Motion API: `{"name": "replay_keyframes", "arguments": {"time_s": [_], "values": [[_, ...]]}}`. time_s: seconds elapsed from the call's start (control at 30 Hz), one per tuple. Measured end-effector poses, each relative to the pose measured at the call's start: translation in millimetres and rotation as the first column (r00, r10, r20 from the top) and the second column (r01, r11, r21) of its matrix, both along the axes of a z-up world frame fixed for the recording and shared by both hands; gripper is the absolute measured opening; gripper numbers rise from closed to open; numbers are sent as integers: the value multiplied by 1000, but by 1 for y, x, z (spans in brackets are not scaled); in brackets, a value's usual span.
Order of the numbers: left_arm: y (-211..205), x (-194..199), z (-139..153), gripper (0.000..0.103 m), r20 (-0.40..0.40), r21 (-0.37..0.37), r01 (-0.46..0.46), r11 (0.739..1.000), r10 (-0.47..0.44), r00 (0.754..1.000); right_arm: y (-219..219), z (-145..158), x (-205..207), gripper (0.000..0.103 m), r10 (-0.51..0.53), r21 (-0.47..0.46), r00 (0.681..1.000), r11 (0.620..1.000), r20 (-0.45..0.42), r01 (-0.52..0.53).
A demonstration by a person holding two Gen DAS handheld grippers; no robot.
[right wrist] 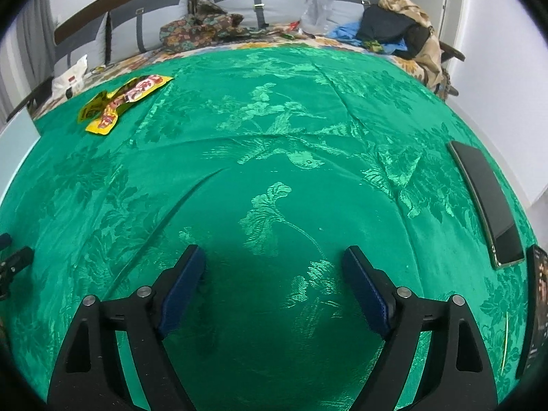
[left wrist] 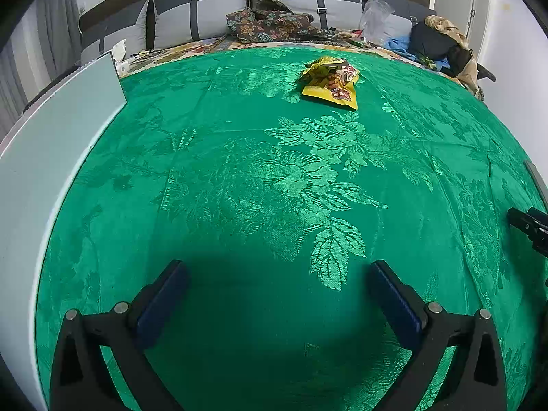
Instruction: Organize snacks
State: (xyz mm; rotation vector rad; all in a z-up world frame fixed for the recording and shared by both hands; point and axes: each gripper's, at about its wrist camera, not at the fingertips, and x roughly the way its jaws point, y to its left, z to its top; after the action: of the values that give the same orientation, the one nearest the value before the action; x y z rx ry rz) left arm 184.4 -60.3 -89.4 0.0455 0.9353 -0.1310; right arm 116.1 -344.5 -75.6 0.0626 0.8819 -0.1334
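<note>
- My left gripper [left wrist: 279,303] hangs over the green floral tablecloth [left wrist: 239,171] with its jaws spread wide and nothing but cloth between the blue pads.
- My right gripper [right wrist: 274,289] is the same: jaws wide apart, empty, pointed down at bare cloth.
- The snacks are yellow snack packets [left wrist: 330,80], piled loosely together at the far side of the table, well apart from both grippers. In the right wrist view the same yellow snack packets [right wrist: 118,104] sit far off to the upper left.
- As I judge it, the sorting is either barely begun or at a pause: the packets overlap in an untidy heap, not lined up or stacked, and I see no box or tray for them.
- From the right view the topmost long packet runs diagonally, its long axis from lower left up to upper right, with a shorter packet crossing under it. From the left view the heap reads as one flat packet below and crumpled ones on top; I cannot tell exactly how many there are.
- A dark phone [right wrist: 486,202] lies flat near the right edge of the table, well apart from the snacks.
- A pale board [left wrist: 51,157] stands along the left edge.
- What is left, I think: reach across, take the packets one by one, and lay them straight.
</note>
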Motion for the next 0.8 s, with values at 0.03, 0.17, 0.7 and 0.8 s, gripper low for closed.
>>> {"name": "replay_keyframes", "arguments": {"time_s": [0.03, 0.17, 0.7, 0.8], "values": [[0, 0, 0, 103, 0, 0, -1, 1000, 1, 1000, 0, 0, 0, 86, -1, 0, 1000, 1000, 0, 1], [-2, 0, 0, 103, 0, 3, -2, 1000, 2, 1000, 0, 0, 0, 86, 0, 0, 1000, 1000, 0, 0], [-12, 165, 79, 98, -109, -279, 78, 957, -113, 988, -1, 0, -1, 88, 1, 2, 1000, 1000, 0, -1], [-30, 225, 72, 97, -187, -314, 57, 948, -121, 975, 0, 0, -1, 88, 1, 1, 1000, 1000, 0, -1]]}}
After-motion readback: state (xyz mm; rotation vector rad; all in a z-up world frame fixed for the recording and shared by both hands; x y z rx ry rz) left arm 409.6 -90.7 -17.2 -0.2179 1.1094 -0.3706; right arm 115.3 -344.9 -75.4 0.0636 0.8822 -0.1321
